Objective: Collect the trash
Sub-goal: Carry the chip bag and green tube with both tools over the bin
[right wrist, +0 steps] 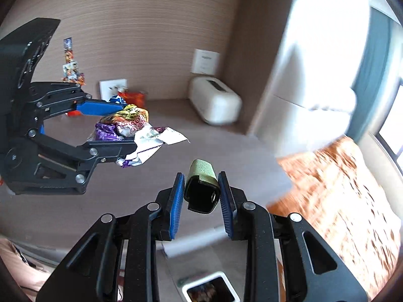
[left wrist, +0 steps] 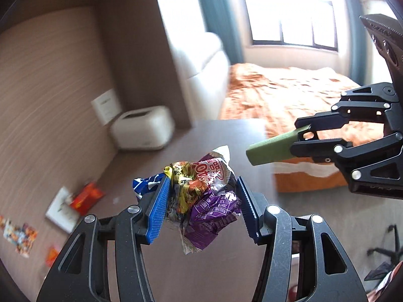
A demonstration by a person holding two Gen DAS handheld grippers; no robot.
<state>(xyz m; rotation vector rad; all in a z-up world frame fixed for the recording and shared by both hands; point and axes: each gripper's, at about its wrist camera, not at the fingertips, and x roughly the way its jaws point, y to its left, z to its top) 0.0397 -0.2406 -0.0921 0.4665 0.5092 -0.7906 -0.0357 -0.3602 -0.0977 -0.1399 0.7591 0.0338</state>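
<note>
A crumpled bundle of purple, yellow and white snack wrappers [left wrist: 201, 193] sits between the blue pads of my left gripper [left wrist: 201, 183], which is shut on it above the brown table [left wrist: 214, 264]. In the right wrist view the same bundle [right wrist: 131, 123] hangs in the left gripper [right wrist: 123, 128] at the left. My right gripper [right wrist: 201, 178] is shut on a small green pack with a black end [right wrist: 202, 170]. From the left wrist view, that green pack [left wrist: 269, 149] sticks out of the right gripper [left wrist: 289, 146] at the right.
A white box [right wrist: 214, 105] stands at the table's back corner by the wall. A red packet [left wrist: 85, 197] lies near a wall socket. A white bin [right wrist: 210, 289] with trash inside stands below the table's near edge. A bed with an orange cover [left wrist: 289, 90] lies beyond the table.
</note>
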